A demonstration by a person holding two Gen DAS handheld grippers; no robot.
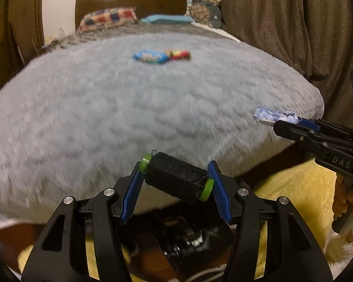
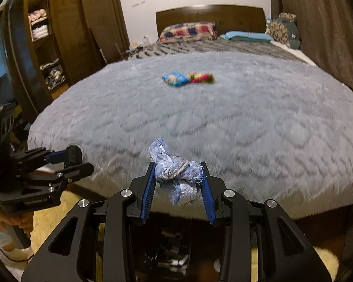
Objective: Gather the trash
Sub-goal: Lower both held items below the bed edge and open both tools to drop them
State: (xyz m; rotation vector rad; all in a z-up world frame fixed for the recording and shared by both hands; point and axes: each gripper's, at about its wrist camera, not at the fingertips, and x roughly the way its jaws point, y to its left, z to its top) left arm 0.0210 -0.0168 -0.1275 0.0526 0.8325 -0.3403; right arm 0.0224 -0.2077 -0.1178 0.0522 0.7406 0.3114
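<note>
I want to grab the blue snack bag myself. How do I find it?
Look at the big fluffy grey blanket covering the bed. Near its middle lie two wrappers touching; the blue snack bag is the left one, its neighbour is red and yellow.

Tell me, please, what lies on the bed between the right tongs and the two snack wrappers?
Only bare grey fuzzy blanket lies between the right tongs, shut on a blue cloth scrap, and the snack wrappers; the right wrist view shows it.
</note>
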